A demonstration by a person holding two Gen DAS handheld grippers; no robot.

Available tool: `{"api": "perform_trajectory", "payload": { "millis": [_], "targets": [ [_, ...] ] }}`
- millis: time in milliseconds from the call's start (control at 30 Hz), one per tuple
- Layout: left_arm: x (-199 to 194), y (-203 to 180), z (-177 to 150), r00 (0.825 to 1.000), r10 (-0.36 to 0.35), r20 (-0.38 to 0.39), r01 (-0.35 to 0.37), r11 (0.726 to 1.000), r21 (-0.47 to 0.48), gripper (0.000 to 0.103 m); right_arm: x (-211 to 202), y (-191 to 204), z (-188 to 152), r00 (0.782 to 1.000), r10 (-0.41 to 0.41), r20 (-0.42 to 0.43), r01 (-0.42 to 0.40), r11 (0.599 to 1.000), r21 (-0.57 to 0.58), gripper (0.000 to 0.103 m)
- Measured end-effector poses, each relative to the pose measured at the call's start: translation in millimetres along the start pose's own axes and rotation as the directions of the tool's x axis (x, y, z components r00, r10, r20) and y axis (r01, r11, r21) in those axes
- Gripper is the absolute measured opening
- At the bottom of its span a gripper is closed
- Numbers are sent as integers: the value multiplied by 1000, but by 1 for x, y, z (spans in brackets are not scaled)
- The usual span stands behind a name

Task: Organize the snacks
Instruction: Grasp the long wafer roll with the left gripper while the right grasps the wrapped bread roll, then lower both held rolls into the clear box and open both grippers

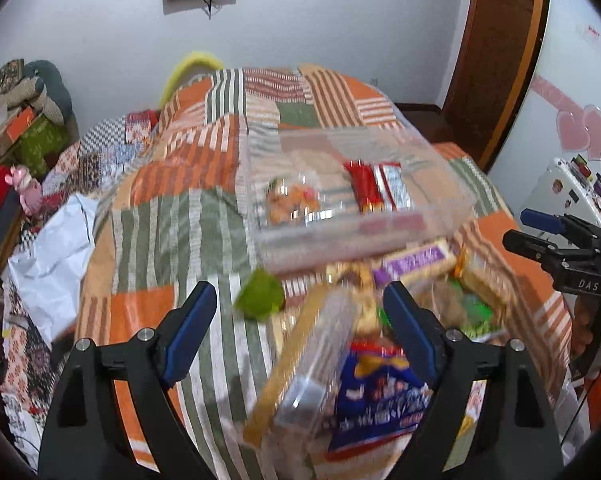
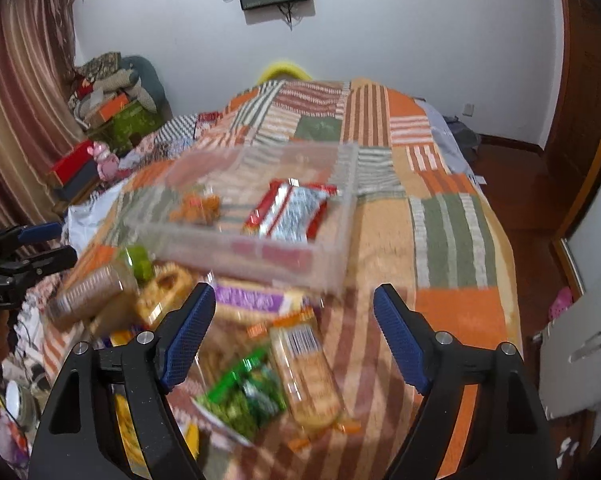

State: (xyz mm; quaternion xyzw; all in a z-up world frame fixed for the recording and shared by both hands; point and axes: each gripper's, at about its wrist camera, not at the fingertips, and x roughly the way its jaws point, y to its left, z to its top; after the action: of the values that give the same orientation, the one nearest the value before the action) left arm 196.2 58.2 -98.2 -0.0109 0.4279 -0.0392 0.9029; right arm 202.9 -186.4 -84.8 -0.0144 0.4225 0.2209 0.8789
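Observation:
A clear plastic bin (image 1: pixel 440 204) (image 2: pixel 336 240) sits on the patchwork bedspread and holds a red-and-silver packet (image 1: pixel 380 188) (image 2: pixel 292 212) and an orange snack bag (image 1: pixel 292 200) (image 2: pixel 196 206). In front of it lies a pile of snacks: a blue bag (image 1: pixel 380 396), a clear biscuit tube (image 1: pixel 316 364) (image 2: pixel 88 292), a purple-label pack (image 1: pixel 416 260) (image 2: pixel 248 300), a green packet (image 2: pixel 244 396), a cracker sleeve (image 2: pixel 308 368) and a green sweet (image 1: pixel 260 296) (image 2: pixel 138 262). My left gripper (image 1: pixel 300 320) is open above the pile. My right gripper (image 2: pixel 294 320) is open above the pile too. Both are empty.
The bed (image 2: pixel 452 232) fills the middle, with its right edge dropping to a wooden floor (image 2: pixel 520 184). Boxes and cushions (image 1: pixel 24 120) are piled at the left wall. A white bag (image 1: pixel 52 256) lies at the bed's left. A white fridge (image 1: pixel 568 188) stands at the right.

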Motion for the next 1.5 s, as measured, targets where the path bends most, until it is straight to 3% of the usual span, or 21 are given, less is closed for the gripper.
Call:
{"api": "perform_trajectory", "payload": {
  "millis": [333, 467, 667, 800, 1133, 1400, 1467, 1500],
  "targets": [
    [15, 8, -41, 998, -41, -45, 39, 998, -52, 86, 26, -13, -37, 994, -24, -102, 25, 1000, 8, 79],
    [20, 6, -48, 998, -49, -50, 47, 998, -36, 71, 36, -17, -43, 993, -8, -121, 11, 1000, 25, 78],
    [25, 2, -55, 997, -54, -53, 53, 998, -20, 46, 42, -18, -48, 989, 41, -140, -36, 999, 35, 49],
    [25, 2, -58, 998, -57, -35, 57, 998, -23, 38, 42, -17, -48, 988, 69, -139, -63, 997, 44, 34],
    [11, 3, -55, 999, -48, 15, 48, 998, -36, 37, 23, -11, -47, 995, 50, -91, -49, 999, 16, 32],
    [-5, 3, -41, 996, -43, 72, 46, 998, -39, 35, -1, -8, -27, 999, 48, -5, -48, 999, 13, 32],
    [-10, 4, -36, 995, -49, 89, 52, 998, -39, 21, -4, -7, -21, 999, 50, 15, -51, 999, 11, 32],
    [-12, 4, -31, 993, -65, 95, 70, 997, -41, 0, -5, -6, -19, 998, 51, 23, -52, 999, 11, 32]
  ]
}}
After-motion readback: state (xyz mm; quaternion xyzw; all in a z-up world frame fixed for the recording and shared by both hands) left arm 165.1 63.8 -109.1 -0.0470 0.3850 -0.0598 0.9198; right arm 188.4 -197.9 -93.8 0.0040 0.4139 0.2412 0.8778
